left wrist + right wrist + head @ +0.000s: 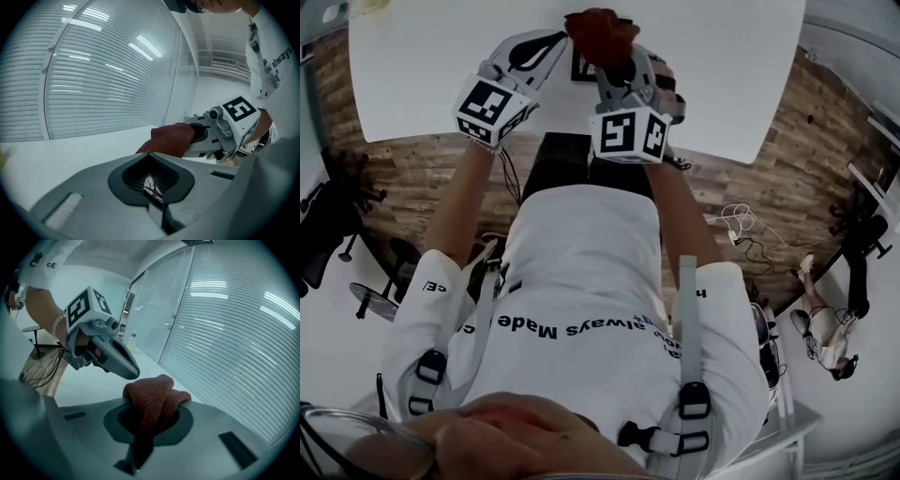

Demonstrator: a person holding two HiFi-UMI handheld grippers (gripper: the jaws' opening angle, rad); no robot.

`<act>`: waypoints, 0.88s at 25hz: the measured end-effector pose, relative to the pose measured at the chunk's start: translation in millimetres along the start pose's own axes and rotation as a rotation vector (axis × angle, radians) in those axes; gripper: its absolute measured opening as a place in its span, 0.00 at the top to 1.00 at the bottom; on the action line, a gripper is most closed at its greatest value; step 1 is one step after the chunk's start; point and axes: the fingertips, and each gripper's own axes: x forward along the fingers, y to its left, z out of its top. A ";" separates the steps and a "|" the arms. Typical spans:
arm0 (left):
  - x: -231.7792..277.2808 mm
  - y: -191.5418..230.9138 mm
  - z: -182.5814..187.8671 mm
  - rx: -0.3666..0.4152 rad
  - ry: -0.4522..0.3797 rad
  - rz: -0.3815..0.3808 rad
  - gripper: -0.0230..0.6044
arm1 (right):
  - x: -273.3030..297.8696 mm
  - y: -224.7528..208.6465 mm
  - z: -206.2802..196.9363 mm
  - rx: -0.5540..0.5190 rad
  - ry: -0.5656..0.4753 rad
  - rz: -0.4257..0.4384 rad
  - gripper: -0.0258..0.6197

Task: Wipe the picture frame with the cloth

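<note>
My right gripper (614,52) is shut on a bunched red-brown cloth (600,30), which bulges out over its jaws (157,397). The cloth (171,139) hangs just beyond my left gripper (151,157). My left gripper (551,42) is shut on a thin dark picture frame (151,186), seen edge-on between its jaws. From the head view only a dark strip of the frame (579,67) shows between the two grippers, above the white table (431,56). The left gripper's tip (127,369) sits right next to the cloth.
The table edge runs just in front of my body, with wooden floor (412,169) below it. Office chairs (328,220) stand at the left and cables (741,225) lie at the right. A small bottle (132,340) stands far along the table. A glass wall with blinds (103,79) lies beyond.
</note>
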 end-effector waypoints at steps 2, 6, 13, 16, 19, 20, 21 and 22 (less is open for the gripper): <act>10.3 4.6 -19.0 0.000 0.028 -0.009 0.96 | 14.8 9.4 -20.0 -0.048 0.041 0.008 0.93; 28.9 16.0 -46.1 0.006 0.073 -0.025 0.96 | 40.9 20.4 -43.9 -0.109 0.104 0.043 0.93; 38.0 31.3 -71.3 0.021 0.123 -0.040 0.96 | 83.2 52.1 -71.7 -0.289 0.255 0.146 0.93; 43.2 33.7 -71.8 0.030 0.130 -0.043 0.96 | 88.5 52.5 -79.9 -0.314 0.284 0.180 0.93; 37.5 34.1 -66.5 0.041 0.132 -0.048 0.96 | 84.3 52.3 -72.0 -0.305 0.280 0.192 0.93; 34.2 32.8 -64.6 0.044 0.132 -0.050 0.96 | 81.3 54.5 -69.4 -0.307 0.282 0.196 0.93; 31.9 31.3 -63.2 0.047 0.132 -0.053 0.96 | 78.0 57.0 -68.3 -0.309 0.286 0.201 0.93; 31.0 30.0 -62.2 0.048 0.131 -0.055 0.96 | 75.0 59.4 -68.6 -0.310 0.291 0.207 0.93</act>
